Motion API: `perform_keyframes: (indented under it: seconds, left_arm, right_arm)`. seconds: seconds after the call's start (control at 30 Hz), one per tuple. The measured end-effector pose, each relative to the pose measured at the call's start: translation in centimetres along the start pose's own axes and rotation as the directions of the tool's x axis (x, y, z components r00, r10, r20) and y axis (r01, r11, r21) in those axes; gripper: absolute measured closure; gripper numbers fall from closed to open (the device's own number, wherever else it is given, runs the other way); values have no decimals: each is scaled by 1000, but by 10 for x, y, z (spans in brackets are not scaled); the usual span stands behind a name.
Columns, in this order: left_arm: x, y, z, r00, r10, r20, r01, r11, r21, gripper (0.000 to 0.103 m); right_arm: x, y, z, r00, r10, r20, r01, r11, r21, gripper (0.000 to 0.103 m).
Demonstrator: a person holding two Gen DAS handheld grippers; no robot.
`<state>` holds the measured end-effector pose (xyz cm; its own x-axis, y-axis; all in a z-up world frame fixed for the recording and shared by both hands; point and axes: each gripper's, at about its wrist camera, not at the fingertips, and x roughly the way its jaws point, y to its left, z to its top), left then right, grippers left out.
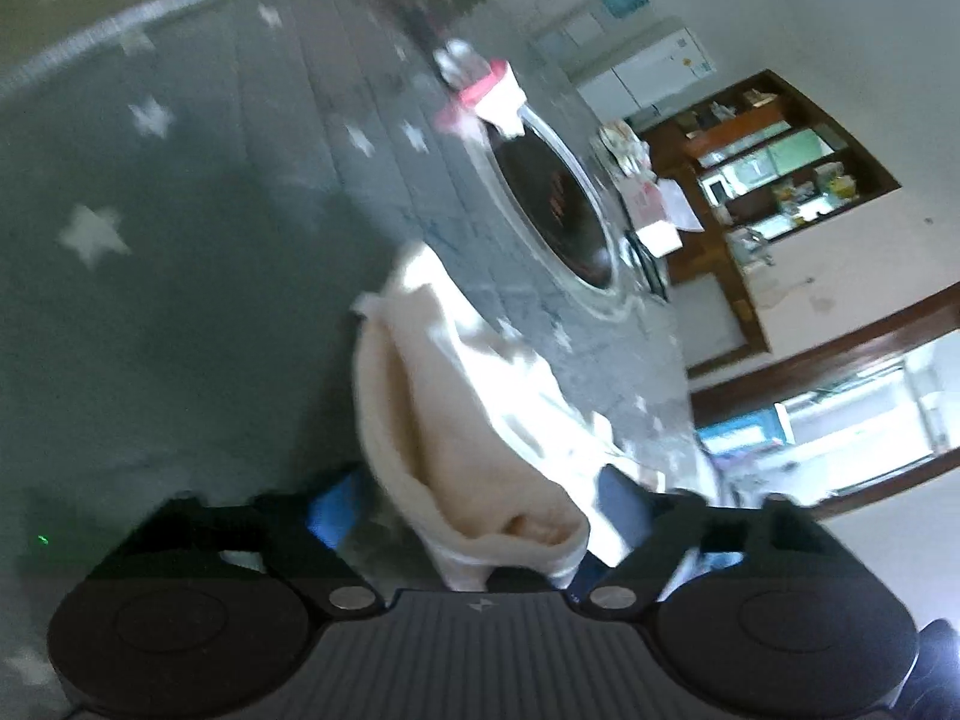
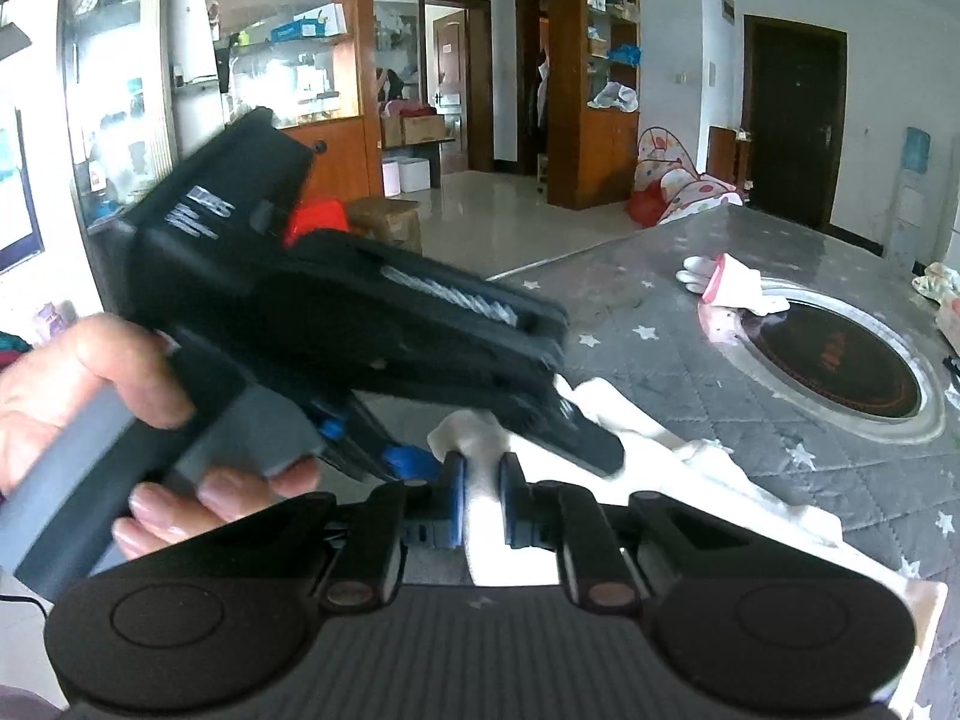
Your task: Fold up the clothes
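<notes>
The surface (image 2: 690, 372), covered by a grey quilted cloth printed with white stars, extends ahead of both tools; a round dark cooktop (image 2: 834, 360) with a metal rim is set into it, ahead and to the right of the right hand-held gripper (image 2: 480, 501). The cream garment (image 2: 690, 480) lies crumpled on the near part of the surface, running from between the right tool's blue fingers (image 2: 456, 498) out to the right and forward. Those fingers are pressed together on a fold of the cream fabric. The left hand-held gripper (image 1: 474, 510), gripped by a hand (image 2: 78, 384) at its grey handle, crosses the right wrist view from the left and stands partly in the way of the garment's far edge. In the blurred left wrist view, the same garment (image 1: 456, 420) hangs between that tool's fingers (image 1: 330, 510), which stand apart on either side of it; whether they press on the cloth cannot be told. A small white and pink item (image 2: 732, 288) rests at the cooktop's far rim, well ahead of both tools.
</notes>
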<state>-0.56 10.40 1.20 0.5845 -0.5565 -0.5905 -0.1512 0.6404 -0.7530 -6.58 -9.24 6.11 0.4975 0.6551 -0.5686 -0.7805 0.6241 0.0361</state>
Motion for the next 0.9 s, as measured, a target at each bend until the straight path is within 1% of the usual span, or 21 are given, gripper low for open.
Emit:
perform_keyframes:
  seconds: [0.03,0.07,0.1,0.13,0.2,0.27,0.33,0.37,0.43,0.47,0.5,0.53,0.6,0.7,0.73,0.8,0.87,0.9]
  left_arm:
    - [5,1,0,1000,-9,-13,9,1000,-3,45]
    - [9,1,1,1000,-9,-17,9,1000,-1,56]
    - [11,2,1,1000,-6,-16,7,1000,4,65]
    - [12,3,0,1000,-6,-16,6,1000,10,67]
    - [13,4,-1,1000,4,-16,-3,1000,18,76]
    - [12,5,-2,1000,7,-16,-6,1000,22,76]
    - [11,6,-3,1000,6,-13,-6,1000,23,77]
    - [11,6,-4,1000,6,-12,-6,1000,24,77]
    - [10,6,-4,1000,7,-10,-6,1000,28,76]
    - [10,6,-5,1000,7,-9,-7,999,34,76]
    - [10,5,-5,1000,9,-7,-8,999,43,76]
    - [10,5,-6,1000,10,-5,-10,999,52,76]
    - [10,3,-7,1000,16,-2,-16,997,70,76]
    - [10,-1,-8,1000,29,6,-30,994,102,76]
    - [10,-3,-9,999,36,12,-37,992,117,76]
    - [10,-9,-12,998,57,27,-61,985,161,77]
    - [10,-14,-16,996,78,45,-86,975,206,77]
    - [10,-17,-17,995,86,52,-96,969,226,77]
  right_arm:
    - [0,-1,-1,1000,4,1,-4,1000,3,93]
    - [-1,-1,-2,1000,9,2,-9,1000,5,93]
    - [-1,-2,-3,1000,16,2,-16,1000,8,93]
    - [-2,-3,-5,1000,23,-1,-23,1000,13,93]
    - [-2,-6,-8,999,36,-10,-36,999,22,91]
    - [-6,-11,-11,999,32,-12,-31,999,40,84]
    - [-13,-20,-15,1000,9,-11,-8,998,67,84]
    - [-18,-26,-18,1000,-9,-11,10,996,84,81]
    - [-27,-40,-24,998,-63,-16,65,991,115,76]
    - [-32,-47,-28,995,-93,-20,94,987,132,71]
    - [-37,-57,-32,992,-127,-28,130,980,153,69]
    - [-42,-66,-36,986,-161,-36,164,971,173,67]
    - [-50,-87,-45,972,-230,-56,236,947,216,59]
    - [-58,-118,-59,944,-317,-92,330,899,287,57]
    - [-60,-127,-64,936,-335,-104,351,882,315,57]
    - [-62,-143,-74,925,-360,-124,379,849,367,51]
    - [-60,-153,-80,922,-363,-135,385,829,406,50]
    - [-58,-157,-83,925,-356,-136,379,821,427,50]
